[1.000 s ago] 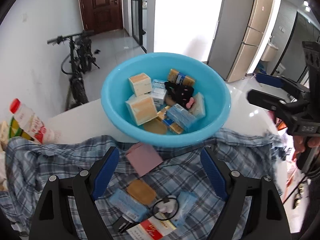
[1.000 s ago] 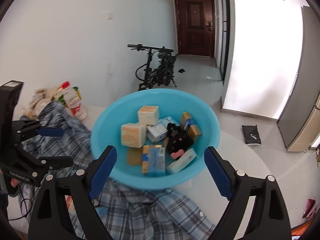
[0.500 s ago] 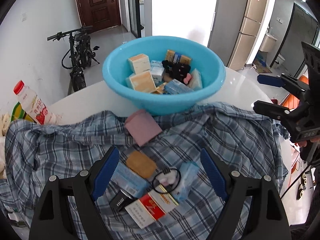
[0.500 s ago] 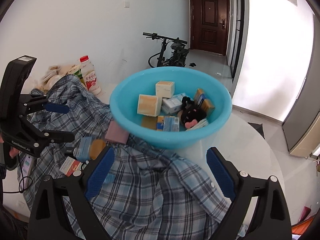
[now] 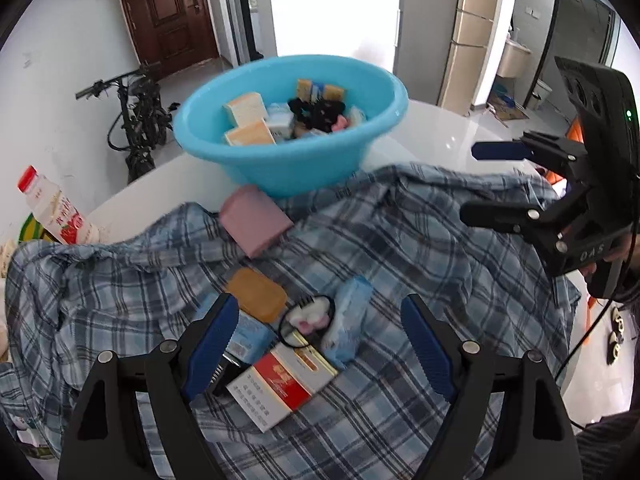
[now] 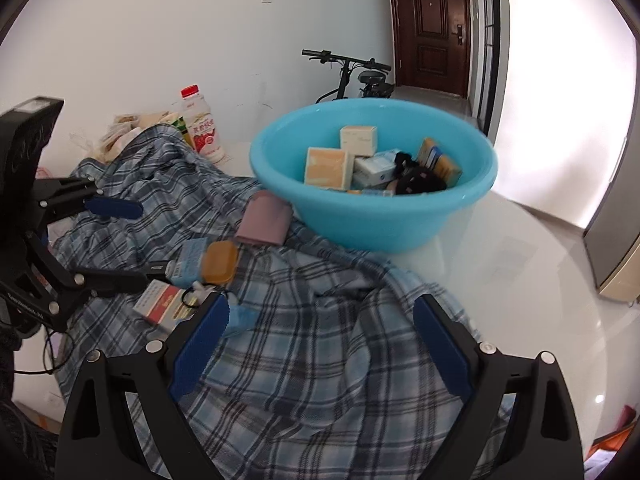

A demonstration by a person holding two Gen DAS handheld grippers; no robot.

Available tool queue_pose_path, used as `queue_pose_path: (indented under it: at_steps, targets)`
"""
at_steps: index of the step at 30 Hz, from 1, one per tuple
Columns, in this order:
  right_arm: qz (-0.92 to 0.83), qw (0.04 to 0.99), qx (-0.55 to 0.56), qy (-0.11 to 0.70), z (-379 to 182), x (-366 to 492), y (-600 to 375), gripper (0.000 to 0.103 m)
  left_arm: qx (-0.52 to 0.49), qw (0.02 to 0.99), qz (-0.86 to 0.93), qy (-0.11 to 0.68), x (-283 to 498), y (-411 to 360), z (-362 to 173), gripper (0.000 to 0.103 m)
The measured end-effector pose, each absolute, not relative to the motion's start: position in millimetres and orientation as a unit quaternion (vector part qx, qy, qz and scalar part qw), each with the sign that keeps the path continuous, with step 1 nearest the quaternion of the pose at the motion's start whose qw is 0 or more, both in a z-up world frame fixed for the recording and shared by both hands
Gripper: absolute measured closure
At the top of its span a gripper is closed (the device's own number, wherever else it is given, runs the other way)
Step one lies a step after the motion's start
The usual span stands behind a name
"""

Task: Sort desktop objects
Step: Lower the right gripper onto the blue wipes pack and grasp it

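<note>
A blue basin (image 5: 372,80) (image 6: 476,200) with several small boxes and a black item stands on the white table. Before it a plaid shirt (image 5: 420,232) (image 6: 320,344) carries a pink box (image 5: 256,218) (image 6: 266,218), an orange soap-like bar (image 5: 256,290) (image 6: 219,262), a light blue packet (image 5: 348,320), a hair tie with a white charm (image 5: 308,318) and a red-and-white carton (image 5: 280,384) (image 6: 162,302). My left gripper (image 5: 320,340) (image 6: 116,240) is open and empty above these items. My right gripper (image 6: 320,344) (image 5: 480,180) is open and empty over the shirt's right part.
A drink bottle with a red cap (image 5: 52,208) (image 6: 202,126) and snack bags (image 6: 128,128) stand at the table's left end by the wall. A bicycle (image 5: 136,120) and a wooden door (image 6: 432,28) lie beyond. Bare white tabletop (image 6: 520,280) lies right of the basin.
Both grippers have pulled back from above the basin toward the near side. The loose items on the shirt now lie under the left gripper. Both stay open.
</note>
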State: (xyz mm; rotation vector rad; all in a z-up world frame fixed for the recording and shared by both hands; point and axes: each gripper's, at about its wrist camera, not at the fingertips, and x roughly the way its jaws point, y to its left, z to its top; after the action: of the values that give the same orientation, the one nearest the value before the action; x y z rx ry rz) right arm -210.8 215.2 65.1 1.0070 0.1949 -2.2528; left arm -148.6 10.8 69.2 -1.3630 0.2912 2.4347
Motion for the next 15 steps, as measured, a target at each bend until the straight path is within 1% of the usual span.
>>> queue_pose_path:
  at_steps: [6,7,11,15]
  targets:
    - [-0.858,0.338,0.378,0.086,55.7,-199.3,208.6,0.009,-0.472,0.15,0.861,0.114,-141.7,3.7,54.6,0.018]
    - [-0.855,0.344,0.377,0.095,52.8,-197.0,205.8,0.007,-0.472,0.148,0.862,0.112,-141.0,1.8,52.2,0.018]
    - [-0.849,0.354,0.369,0.131,44.7,-186.9,193.5,0.007,-0.48,0.146,0.859,0.104,-138.6,-4.2,39.0,0.018]
    - [-0.84,0.375,0.376,0.111,42.9,-184.3,187.9,0.006,-0.496,0.147,0.852,0.086,-136.2,-11.3,24.1,0.018]
